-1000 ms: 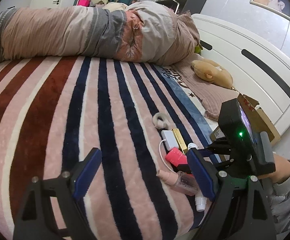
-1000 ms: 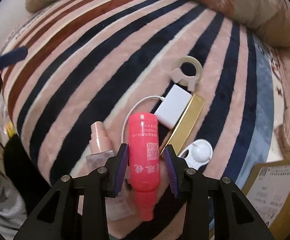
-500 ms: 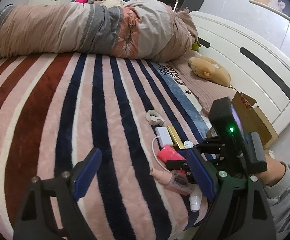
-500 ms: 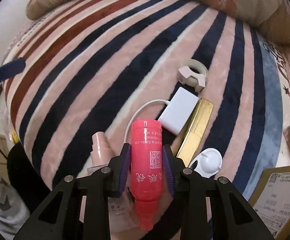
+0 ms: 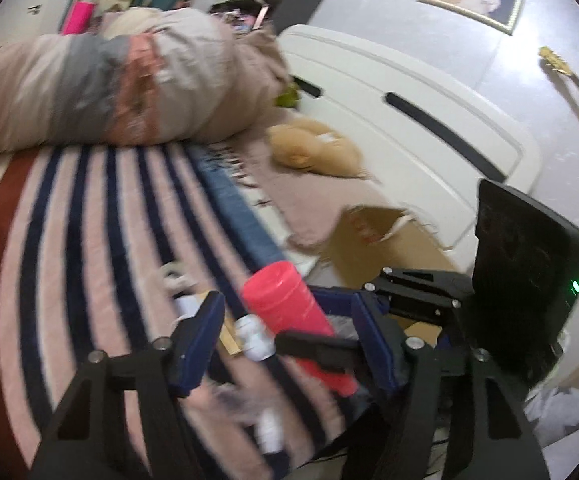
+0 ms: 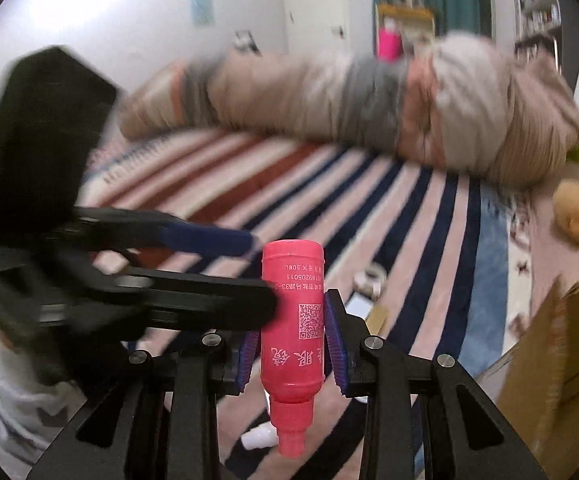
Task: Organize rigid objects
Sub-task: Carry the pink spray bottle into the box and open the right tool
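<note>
My right gripper [image 6: 292, 338] is shut on a pink bottle [image 6: 292, 320] and holds it lifted above the striped blanket [image 6: 409, 216], cap end toward the camera. In the left wrist view the same pink bottle [image 5: 289, 312] shows between my open left gripper's [image 5: 285, 340] fingers, held by the right gripper from the right. The left gripper holds nothing. On the blanket lie a tape ring [image 6: 369, 278], a white adapter [image 6: 359, 304], a gold box [image 6: 377, 316] and a white cap [image 5: 255, 338].
An open cardboard box [image 5: 389, 240] stands at the right on the bed, also in the right wrist view [image 6: 561, 356]. A rolled duvet [image 5: 109, 92] lies across the far end. A tan plush toy [image 5: 313, 152] lies by the white headboard [image 5: 429, 120].
The right gripper has lifted the pink bottle off the blanket and tilted up. The left gripper has swung right, so the bottle is now between its fingers. Both views are blurred by motion.
</note>
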A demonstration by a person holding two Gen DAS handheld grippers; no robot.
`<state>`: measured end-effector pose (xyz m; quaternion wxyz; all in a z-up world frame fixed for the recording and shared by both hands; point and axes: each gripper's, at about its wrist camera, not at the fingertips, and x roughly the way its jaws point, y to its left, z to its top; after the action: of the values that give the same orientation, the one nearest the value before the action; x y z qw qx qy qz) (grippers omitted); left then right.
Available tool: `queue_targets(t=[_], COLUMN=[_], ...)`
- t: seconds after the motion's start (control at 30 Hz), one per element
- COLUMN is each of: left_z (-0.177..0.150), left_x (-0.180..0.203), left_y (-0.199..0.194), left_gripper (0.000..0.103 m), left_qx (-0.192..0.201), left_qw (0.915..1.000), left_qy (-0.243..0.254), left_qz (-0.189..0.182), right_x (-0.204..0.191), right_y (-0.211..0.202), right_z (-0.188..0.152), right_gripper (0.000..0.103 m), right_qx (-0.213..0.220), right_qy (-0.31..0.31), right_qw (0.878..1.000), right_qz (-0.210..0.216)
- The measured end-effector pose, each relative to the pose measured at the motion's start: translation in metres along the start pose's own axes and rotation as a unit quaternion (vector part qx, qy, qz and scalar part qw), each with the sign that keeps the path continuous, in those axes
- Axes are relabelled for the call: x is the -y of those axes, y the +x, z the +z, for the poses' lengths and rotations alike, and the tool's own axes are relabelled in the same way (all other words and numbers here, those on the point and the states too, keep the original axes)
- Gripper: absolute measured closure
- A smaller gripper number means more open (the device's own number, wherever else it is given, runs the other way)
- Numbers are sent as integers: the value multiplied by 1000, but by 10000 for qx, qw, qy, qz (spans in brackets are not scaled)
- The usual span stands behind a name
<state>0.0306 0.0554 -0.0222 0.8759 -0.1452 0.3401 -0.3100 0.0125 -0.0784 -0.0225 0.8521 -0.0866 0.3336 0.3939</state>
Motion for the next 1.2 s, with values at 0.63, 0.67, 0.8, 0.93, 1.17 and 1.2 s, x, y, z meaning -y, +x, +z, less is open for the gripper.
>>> queue_targets(t=[0.63,0.67,0.8,0.93,1.17,1.2], left_z=[68,69,74,81,81,78], left_x=[187,194,211,222,220,215], left_y=[87,88,88,82,103,111], left_gripper=[73,73,73,73,73,73], left_qx=[-192,-223,-293,-277,-501,-624], left_qw=[9840,9828,9795,9769,9763,9768], left_qy=[1772,1831,1978,2091,2088,2030], left_qz=[-32,-18,231,350,284,264], right_x=[123,131,145,148,154,157], right_y=[-162,-166,-178,-186,-188,-182], right_z=[-47,-50,-57,-53,-54,-58], right_gripper=[76,76,76,76,76,76], right_qx=[1883,1954,2120,2278,2167,2012], right_qy=[1229,1361,1639,1573,1640,1704], right_qw=[9743,9712,9622,9589,9609,9633], right_qz=[-89,29,483,619,533,506])
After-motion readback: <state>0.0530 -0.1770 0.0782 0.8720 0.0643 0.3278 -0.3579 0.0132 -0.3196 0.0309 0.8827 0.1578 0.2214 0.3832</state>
